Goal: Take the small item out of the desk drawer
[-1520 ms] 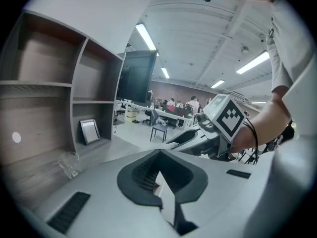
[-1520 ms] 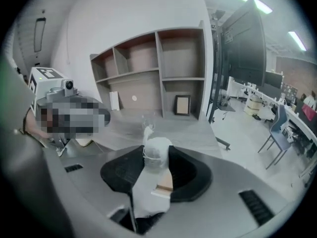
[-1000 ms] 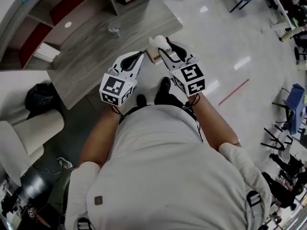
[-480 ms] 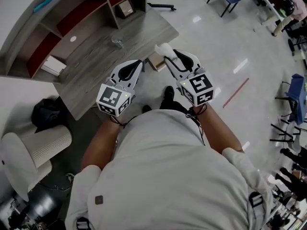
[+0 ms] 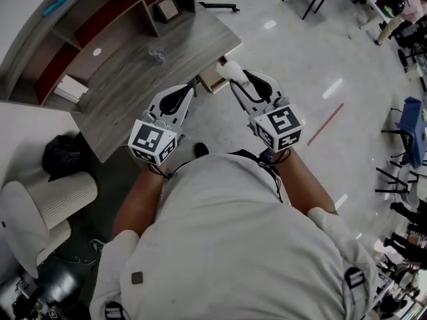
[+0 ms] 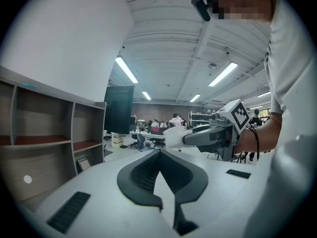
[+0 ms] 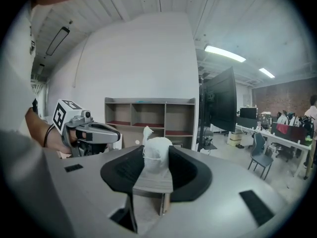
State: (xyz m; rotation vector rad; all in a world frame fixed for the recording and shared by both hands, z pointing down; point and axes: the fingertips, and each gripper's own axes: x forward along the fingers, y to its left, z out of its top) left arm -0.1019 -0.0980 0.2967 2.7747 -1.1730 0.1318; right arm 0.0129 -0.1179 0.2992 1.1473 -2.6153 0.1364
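The person stood at the corner of the bench (image 5: pixel 133 75) with a hand-held gripper in each hand, both pointing away from the body towards the bench edge. The right hand-held gripper (image 7: pixel 156 151) was pinching the small white item (image 7: pixel 156 153): in the right gripper view the crumpled white lump sat squarely between the two dark pads, pressed on both sides and sticking up a little past the tips. In the head view the item showed as a pale blob at the front end of that gripper, just right of the drawer (image 5: pixel 212 80), which stuck out open from under the bench's near corner. The item lay outside the drawer, carried in the jaws; how high above it could not be told. A strip of grey wood showed below the item between the jaws. The left hand-held gripper (image 6: pixel 159 151) had its jaws pressed together at the tips with nothing between them, and it was held beside the right one, a little apart and nearer the bench top. A shelf unit (image 5: pixel 100 15) stood at the back of the bench.
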